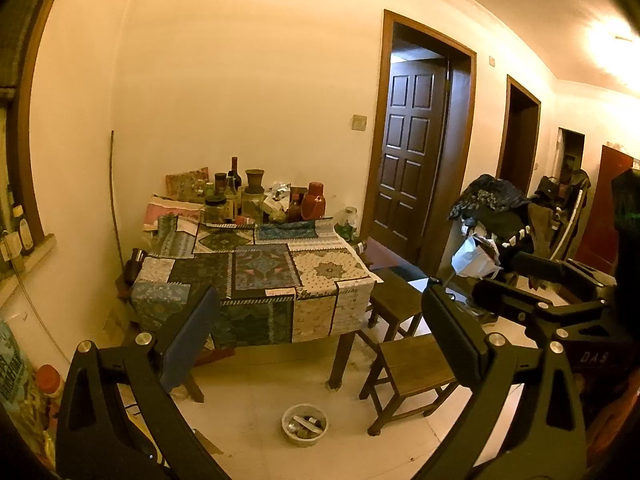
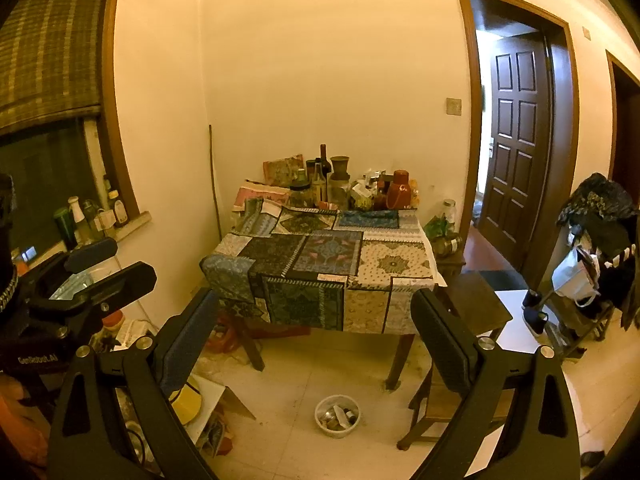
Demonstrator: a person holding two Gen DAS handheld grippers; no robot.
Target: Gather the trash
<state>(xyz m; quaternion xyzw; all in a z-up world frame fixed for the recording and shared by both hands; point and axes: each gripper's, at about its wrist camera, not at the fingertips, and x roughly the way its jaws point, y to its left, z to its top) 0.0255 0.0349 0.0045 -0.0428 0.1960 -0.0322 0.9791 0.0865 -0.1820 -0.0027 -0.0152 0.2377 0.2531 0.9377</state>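
A small white bowl (image 1: pixel 305 425) holding scraps and small bottles sits on the tiled floor in front of the table; it shows in the right wrist view as well (image 2: pixel 337 416). My left gripper (image 1: pixel 320 320) is open and empty, held in the air well short of the table. My right gripper (image 2: pixel 316 320) is likewise open and empty, at about the same distance. Each gripper shows in the other's view: the right gripper (image 1: pixel 500 276) at the right edge, the left gripper (image 2: pixel 114 264) at the left edge.
The table (image 1: pixel 328 276) wears a patchwork cloth, with bottles, jars and a red flask (image 1: pixel 313 201) crowded at its back. Wooden stools (image 1: pixel 416 368) stand to its right. Boxes and clutter (image 2: pixel 200 408) lie on the floor at left. A rack of clothes (image 2: pixel 596 224) stands at right.
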